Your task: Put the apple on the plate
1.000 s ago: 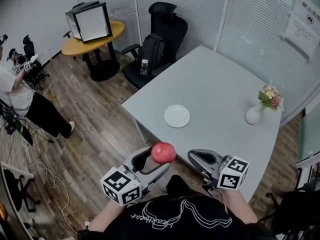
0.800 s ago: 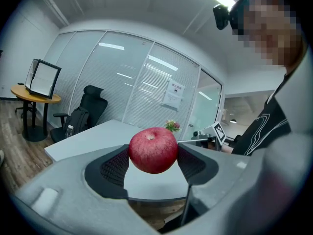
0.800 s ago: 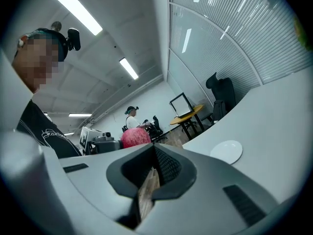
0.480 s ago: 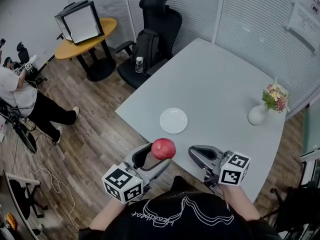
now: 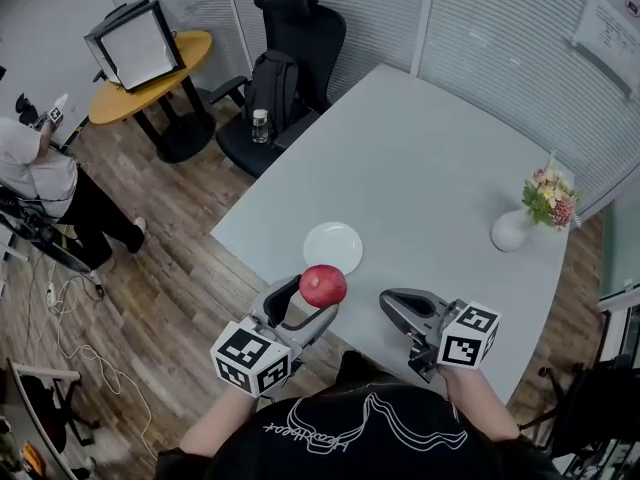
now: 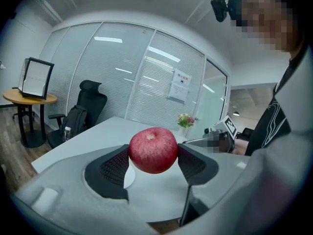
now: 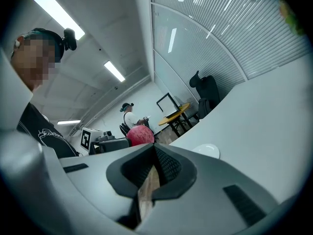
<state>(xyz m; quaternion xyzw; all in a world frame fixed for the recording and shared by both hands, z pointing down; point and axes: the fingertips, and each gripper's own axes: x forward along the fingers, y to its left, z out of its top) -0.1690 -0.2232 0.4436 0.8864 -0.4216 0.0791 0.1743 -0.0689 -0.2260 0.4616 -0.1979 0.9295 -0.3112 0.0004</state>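
Note:
A red apple (image 5: 323, 285) is held in the air between the pads of my left gripper (image 5: 316, 296), which is shut on it. It hangs over the near-left edge of the grey table (image 5: 430, 178), just short of the small white plate (image 5: 333, 247). In the left gripper view the apple (image 6: 153, 150) fills the gap between the jaws, and a sliver of the plate (image 6: 129, 175) shows behind it. My right gripper (image 5: 386, 302) is to the right of the apple, shut and holding nothing. From the right gripper view I see the apple (image 7: 141, 134) and the plate (image 7: 206, 151).
A white vase of flowers (image 5: 510, 230) stands at the table's right edge. Beyond the far-left edge are a black office chair (image 5: 296, 28) with a backpack (image 5: 270, 83) and a bottle (image 5: 260, 125), and a round wooden table (image 5: 150, 73). A person (image 5: 40, 178) stands far left.
My left gripper has carried the apple forward, from over the floor to the table's edge next to the plate. The right gripper has kept its place beside it, still shut.

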